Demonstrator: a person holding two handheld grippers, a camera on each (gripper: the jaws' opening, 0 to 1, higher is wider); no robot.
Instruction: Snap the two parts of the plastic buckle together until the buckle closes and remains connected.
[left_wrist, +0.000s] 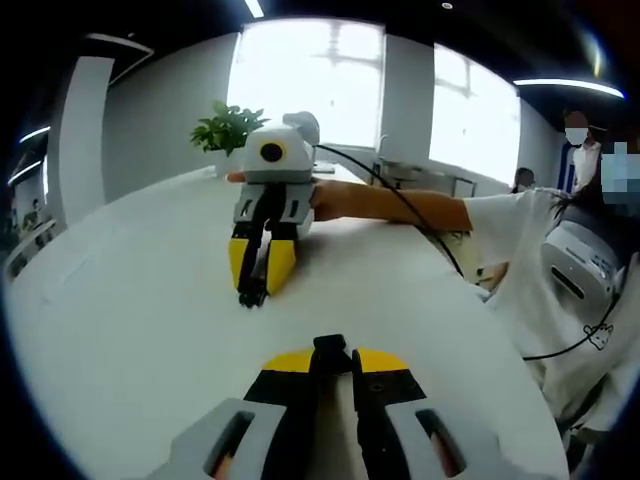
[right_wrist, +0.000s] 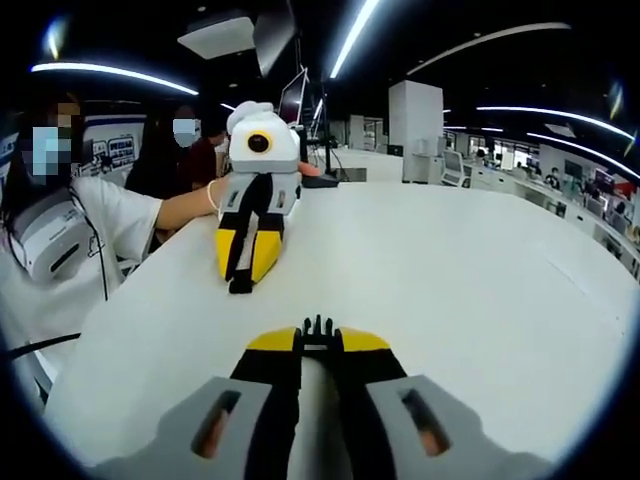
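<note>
Buckle is in two black halves, one in each gripper, held apart over the white desk (left_wrist: 120, 330) and not yet joined. Left gripper view: left gripper (left_wrist: 332, 352) has its yellow-tipped jaws clenched on a black buckle half (left_wrist: 331, 346), whose end sits at the jaw tips low over the desk surface. Facing it across a bare strip of desk, the right gripper (left_wrist: 254, 290) points tip-down toward the camera, jaws clamped on the other black piece (left_wrist: 250, 295), which is touching or just above the desk; cannot tell which. Right gripper view: the pronged buckle half (right_wrist: 317, 328) protrudes from the tightly closed right gripper (right_wrist: 318, 340), prongs forward. Left gripper (right_wrist: 243, 275) opposite, tilted down, its black piece (right_wrist: 241, 284) at the tips near the desk. A person's hand (left_wrist: 335, 200) is behind the right gripper. Potted plant (left_wrist: 228, 128) at the far desk edge.
</note>
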